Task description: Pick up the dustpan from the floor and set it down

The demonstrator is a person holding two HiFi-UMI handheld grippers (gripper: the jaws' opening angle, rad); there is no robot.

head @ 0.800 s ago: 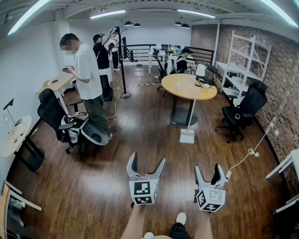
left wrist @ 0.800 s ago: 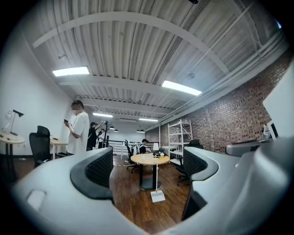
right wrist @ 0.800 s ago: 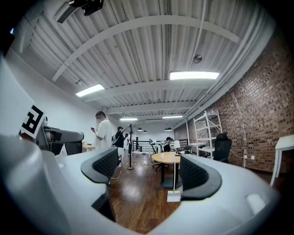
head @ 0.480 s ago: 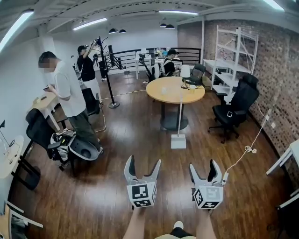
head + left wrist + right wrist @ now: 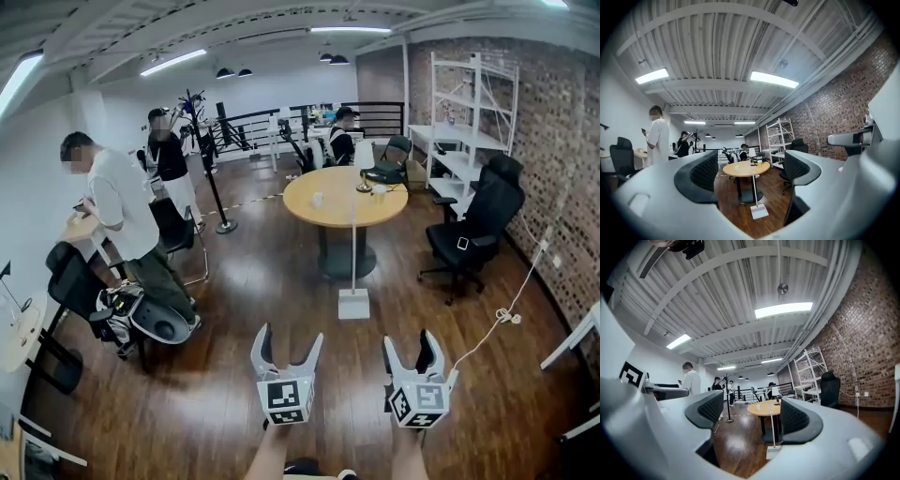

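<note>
- Dark wooden floor (image 5: 234, 375) runs through an open office with a brick wall on the right side. The floor in front of the person holding the grippers is bare as far as the dustpan.
- The dustpan (image 5: 353, 303) stands on the floor at about 12 o'clock from the person. Its white pan lies flat on the boards and its long thin handle rises straight up, probably parked that way so it can be taken without stooping.
- Just beyond it, also at 12 o'clock, is a round table (image 5: 345, 195) carrying a lamp and cups. The handle crosses the table's edge in the head view, but the pan sits apart from the table's foot.
- The left gripper (image 5: 292, 336) is held low and roughly level, its jaws spread apart with nothing between them. The dustpan lies at about 1 o'clock from it, well apart.
- The right gripper (image 5: 409, 339) is held the same way, jaws apart and empty, with the dustpan at about 11 o'clock.
- Both gripper views frame the dustpan in the gap between the jaws, which suggests the person is lining up an approach. The pickup has not begun.
- A black office chair (image 5: 473, 234) sits at 2 o'clock, and a person in a white shirt (image 5: 117, 211) stands at 10 o'clock. Both are well away from the straight path.
- The upright handle looks like the natural place to grip.
</note>
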